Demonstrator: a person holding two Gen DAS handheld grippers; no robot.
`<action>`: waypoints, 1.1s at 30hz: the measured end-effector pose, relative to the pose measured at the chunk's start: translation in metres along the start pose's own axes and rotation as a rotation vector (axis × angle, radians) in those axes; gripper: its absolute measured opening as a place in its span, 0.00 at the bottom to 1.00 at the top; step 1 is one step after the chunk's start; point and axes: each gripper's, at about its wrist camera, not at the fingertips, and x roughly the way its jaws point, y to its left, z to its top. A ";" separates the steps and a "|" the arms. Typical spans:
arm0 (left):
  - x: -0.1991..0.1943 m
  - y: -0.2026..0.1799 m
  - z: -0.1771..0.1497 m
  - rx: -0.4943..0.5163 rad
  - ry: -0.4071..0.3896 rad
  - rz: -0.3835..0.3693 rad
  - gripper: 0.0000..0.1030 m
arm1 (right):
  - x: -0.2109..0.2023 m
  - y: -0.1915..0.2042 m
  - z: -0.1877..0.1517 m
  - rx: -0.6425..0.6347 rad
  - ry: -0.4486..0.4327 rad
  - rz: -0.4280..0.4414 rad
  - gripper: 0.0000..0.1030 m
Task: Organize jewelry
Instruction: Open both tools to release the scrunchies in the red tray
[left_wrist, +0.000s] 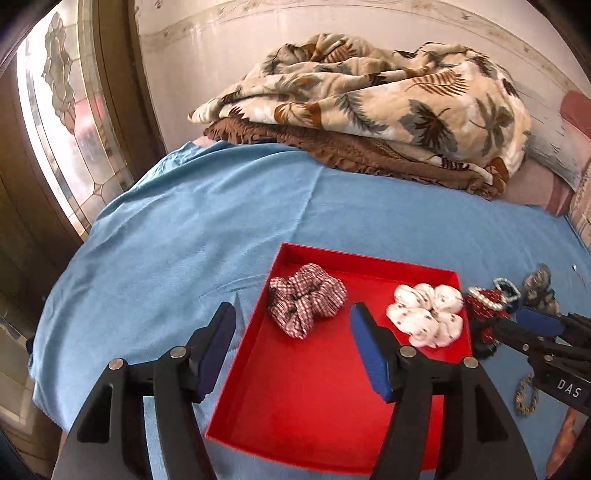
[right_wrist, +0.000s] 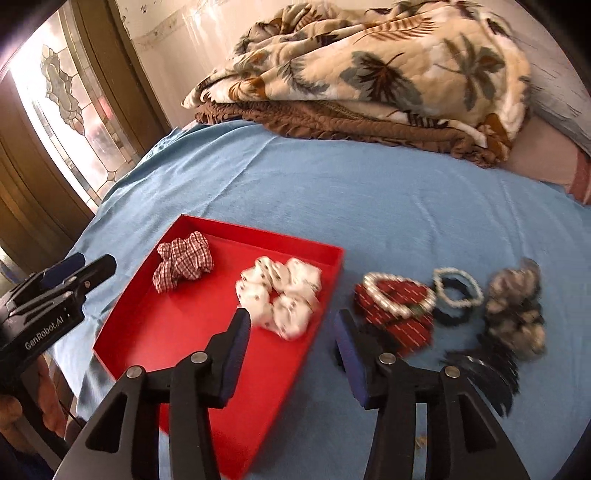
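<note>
Right claw, jaws apart and empty, is nearer the red scrunchie, probably just right of the tray's edge

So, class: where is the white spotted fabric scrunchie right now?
In both wrist views, the white spotted fabric scrunchie lies inside the red rectangular tray, against its right wall, right of the red checked scrunchie.
</note>
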 end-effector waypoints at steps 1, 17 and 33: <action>-0.004 -0.003 -0.002 0.008 -0.003 0.000 0.62 | -0.006 -0.004 -0.004 0.006 -0.005 -0.004 0.53; -0.037 -0.070 -0.022 0.150 0.015 -0.057 0.63 | -0.071 -0.125 -0.082 0.212 -0.017 -0.125 0.57; 0.004 -0.189 -0.056 0.274 0.141 -0.264 0.65 | -0.063 -0.190 -0.127 0.338 0.037 -0.087 0.58</action>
